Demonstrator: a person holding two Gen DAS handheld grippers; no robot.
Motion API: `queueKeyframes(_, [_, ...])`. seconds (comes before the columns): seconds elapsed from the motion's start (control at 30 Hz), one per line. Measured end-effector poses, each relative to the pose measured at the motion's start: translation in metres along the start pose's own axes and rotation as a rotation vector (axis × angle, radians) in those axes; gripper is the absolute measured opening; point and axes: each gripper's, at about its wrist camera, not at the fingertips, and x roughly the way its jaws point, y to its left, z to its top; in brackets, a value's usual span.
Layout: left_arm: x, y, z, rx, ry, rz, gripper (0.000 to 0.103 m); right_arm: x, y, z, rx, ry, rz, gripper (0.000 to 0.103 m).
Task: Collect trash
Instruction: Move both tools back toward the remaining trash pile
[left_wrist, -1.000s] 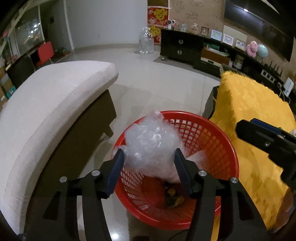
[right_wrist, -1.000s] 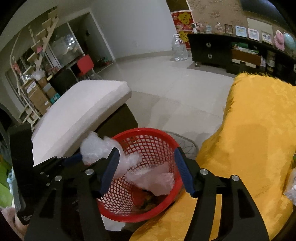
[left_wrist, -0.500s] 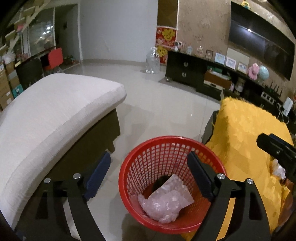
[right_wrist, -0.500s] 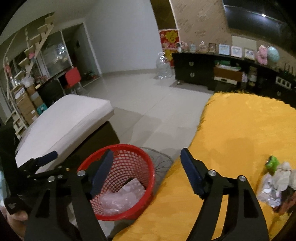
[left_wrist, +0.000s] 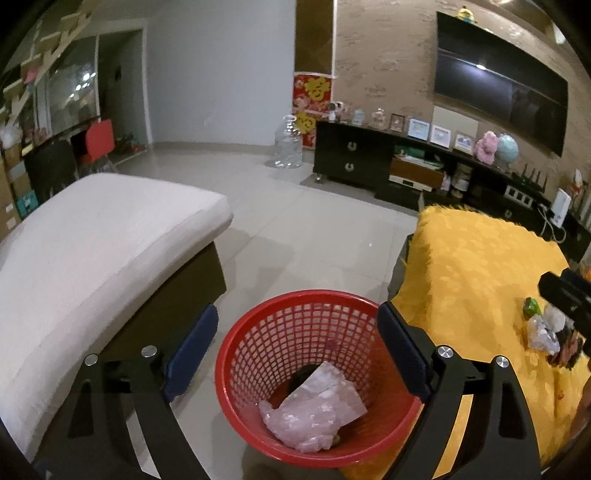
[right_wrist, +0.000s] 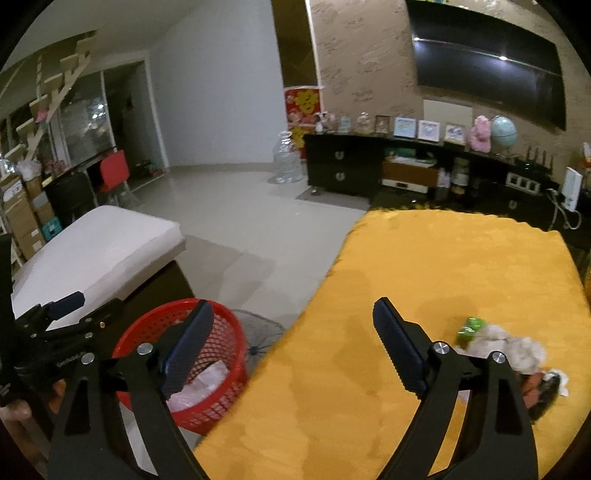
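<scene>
From the left wrist view, the left gripper (left_wrist: 295, 347) is hanging above the red basket (left_wrist: 258, 325), its jaws spread wide and holding nothing. A crumpled plastic bag (left_wrist: 314, 410) is lying at the bottom of the basket, with something dark under it that I cannot make out. The basket is standing on the floor between a white cushion (left_wrist: 92, 251) and the yellow tabletop (left_wrist: 476, 266). At the right edge, the remaining trash (left_wrist: 543, 328) is sitting on the tabletop beside a small green scrap (left_wrist: 531, 306), partly hidden by the other tool.

From the right wrist view, the right gripper (right_wrist: 291, 350) is pointing across the tabletop (right_wrist: 443, 266), jaws released and empty. The trash (right_wrist: 513, 347) is lying to the right of the right jaw, outside the gap, with the green scrap (right_wrist: 471, 326) touching its near edge. The basket (right_wrist: 225, 350) is showing low on the left, behind the left jaw, with the bag (right_wrist: 207, 380) inside.

The step in hand looks like the reach for the next piece. To do it well, the right gripper probably needs to swing right until the pile sits centred between the jaws, then descend low enough to catch the loose wad without snagging the cloth. The pile looks light and crumpled, so a full close should be safer. The left gripper should be keeping clear of the basket mouth.
</scene>
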Motion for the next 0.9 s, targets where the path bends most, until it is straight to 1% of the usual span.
queueKeyframes(0.13, [-0.003,-0.011,-0.003,0.027,-0.008,-0.017,0.085,-0.016,-0.022,-0.004,0.027,-0.015,-0.054,0.085])
queueKeyframes(0.37, [-0.006,-0.027,-0.004,0.047,-0.004,-0.069,0.085,-0.043,-0.063,-0.020,0.080,-0.013,-0.150,0.085])
queueKeyframes(0.67, [-0.011,-0.057,-0.008,0.082,0.002,-0.134,0.085,-0.084,-0.128,-0.053,0.191,-0.008,-0.292,0.085])
queueKeyframes(0.9, [-0.013,-0.084,-0.013,0.137,0.002,-0.167,0.085,-0.098,-0.157,-0.078,0.260,0.019,-0.359,0.085])
